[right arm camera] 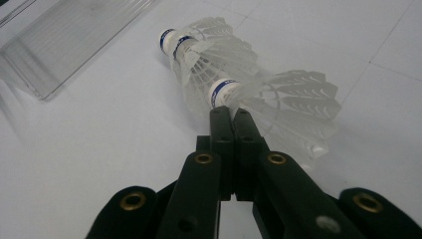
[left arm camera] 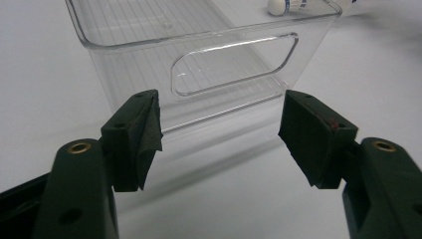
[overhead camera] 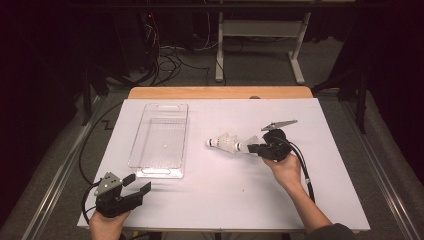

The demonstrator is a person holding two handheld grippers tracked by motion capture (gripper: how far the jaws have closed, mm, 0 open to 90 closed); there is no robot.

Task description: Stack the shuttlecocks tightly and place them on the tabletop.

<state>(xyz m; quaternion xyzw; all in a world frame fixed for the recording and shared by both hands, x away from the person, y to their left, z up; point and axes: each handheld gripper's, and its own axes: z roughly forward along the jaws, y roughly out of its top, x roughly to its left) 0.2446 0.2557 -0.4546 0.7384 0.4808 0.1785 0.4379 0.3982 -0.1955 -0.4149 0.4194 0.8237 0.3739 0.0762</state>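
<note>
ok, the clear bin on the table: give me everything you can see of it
The clear bin is a long rectangular tray of transparent plastic with low walls, a ribbed floor and a cut-out handle slot in each short end. It sits upright and empty on the white table, left of centre, long axis running away from the person. Nothing touches it: the left gripper, jaws open, hovers just short of its near end, and the shuttlecocks lie apart to its right.

The left claw [left arm camera: 221,132] gapes wide over the white worktop [left arm camera: 40,74], the clear bin [left arm camera: 199,55] just beyond, a shuttlecock [left arm camera: 287,6] farther off.
</note>
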